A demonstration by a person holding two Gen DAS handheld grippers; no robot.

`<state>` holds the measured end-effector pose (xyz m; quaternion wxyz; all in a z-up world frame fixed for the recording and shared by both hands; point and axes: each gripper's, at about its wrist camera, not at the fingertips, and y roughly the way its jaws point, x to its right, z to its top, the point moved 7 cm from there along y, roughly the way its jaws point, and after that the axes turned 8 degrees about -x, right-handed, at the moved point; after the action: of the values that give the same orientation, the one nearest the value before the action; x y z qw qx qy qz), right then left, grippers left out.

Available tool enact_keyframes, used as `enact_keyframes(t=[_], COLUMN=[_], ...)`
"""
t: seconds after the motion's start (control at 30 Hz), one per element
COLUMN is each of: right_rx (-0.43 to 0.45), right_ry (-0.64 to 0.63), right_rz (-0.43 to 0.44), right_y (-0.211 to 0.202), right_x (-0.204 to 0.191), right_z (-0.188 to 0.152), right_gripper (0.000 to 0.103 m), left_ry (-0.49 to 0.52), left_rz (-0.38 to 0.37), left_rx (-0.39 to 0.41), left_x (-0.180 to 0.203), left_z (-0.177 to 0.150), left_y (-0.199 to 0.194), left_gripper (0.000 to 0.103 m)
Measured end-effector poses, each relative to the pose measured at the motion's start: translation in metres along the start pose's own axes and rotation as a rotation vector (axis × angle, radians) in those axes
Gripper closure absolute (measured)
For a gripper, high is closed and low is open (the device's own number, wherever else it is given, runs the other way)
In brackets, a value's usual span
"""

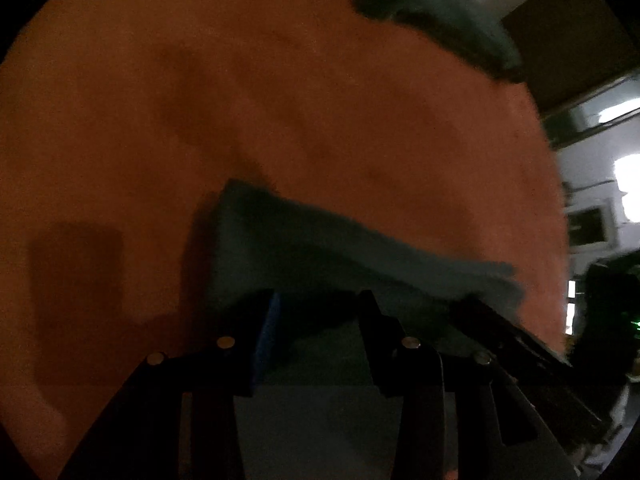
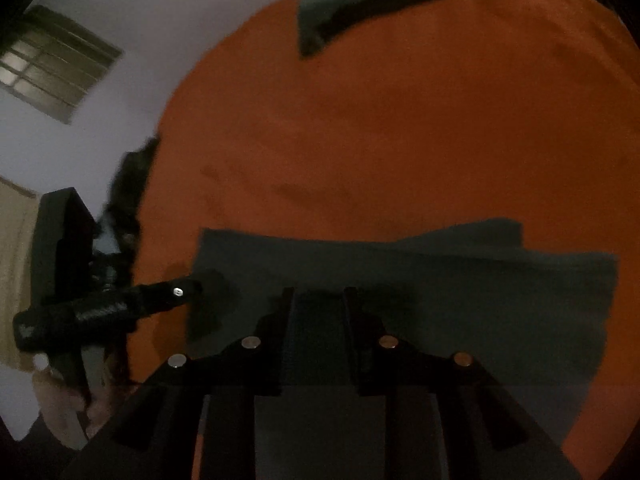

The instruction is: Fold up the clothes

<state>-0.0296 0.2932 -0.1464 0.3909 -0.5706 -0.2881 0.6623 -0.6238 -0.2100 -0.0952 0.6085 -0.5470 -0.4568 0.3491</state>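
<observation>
An orange counter (image 2: 400, 120) carries a grey-green garment (image 2: 440, 280). The right gripper (image 2: 318, 292) and the left gripper (image 1: 316, 300) hover over it, fingers parted and holding nothing I can see. In this dimness either could pinch one layer and drag the fold askew.

**Two wrist cameras looking down on one orange surface**

The left wrist camera looks steeply down along its tongs (image 1: 316, 316), close over the orange cover (image 1: 320, 120), with a room wall at its right edge. The right wrist camera tilts less steeply over its own tongs (image 2: 318, 300), also close. Both share the dark teal cloth (image 2: 440, 280) lying near and a second folded cloth (image 1: 432, 12) at the far edge.
</observation>
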Motion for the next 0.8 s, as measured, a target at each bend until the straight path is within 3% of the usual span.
enact_keyframes(t=[0.13,0.23,0.37,0.4,0.5,0.67,0.8], right_rx=[-0.029,-0.012,0.066,0.047,0.03,0.076,0.061], right_ry=[0.014,0.027,-0.038,-0.016,0.105,0.17,0.281], right_rz=[0.019,0.036,-0.089,-0.073,0.039,-0.056,0.0], right_y=[0.022,0.003,-0.022,-0.021,-0.029,-0.06,-0.053], right_x=[0.012,0.019,0.05,0.064,0.092,0.132,0.169], right_z=[0.004,0.001,0.008,0.008,0.008,-0.003,-0.004], right_gripper=[0.082,0.082,0.085,0.103,0.103,0.103,0.103], left_ry=[0.02,0.008,-0.02,-0.026,-0.024,-0.02,-0.004], left_rz=[0.022,0.004,-0.022,-0.025,-0.03,-0.055,-0.03], left_rx=[0.016,0.014,-0.009,-0.014,-0.021,-0.047,-0.047], left_x=[-0.008,-0.015,-0.024,-0.026,-0.032,-0.041,-0.043], left_z=[-0.005,-0.006,-0.005,-0.005,-0.007,-0.008,-0.009], left_y=[0.01,0.007,0.006,0.005,0.002,0.0,-0.001], left_gripper=[0.061,0.061,0.061,0.061,0.061,0.061,0.061])
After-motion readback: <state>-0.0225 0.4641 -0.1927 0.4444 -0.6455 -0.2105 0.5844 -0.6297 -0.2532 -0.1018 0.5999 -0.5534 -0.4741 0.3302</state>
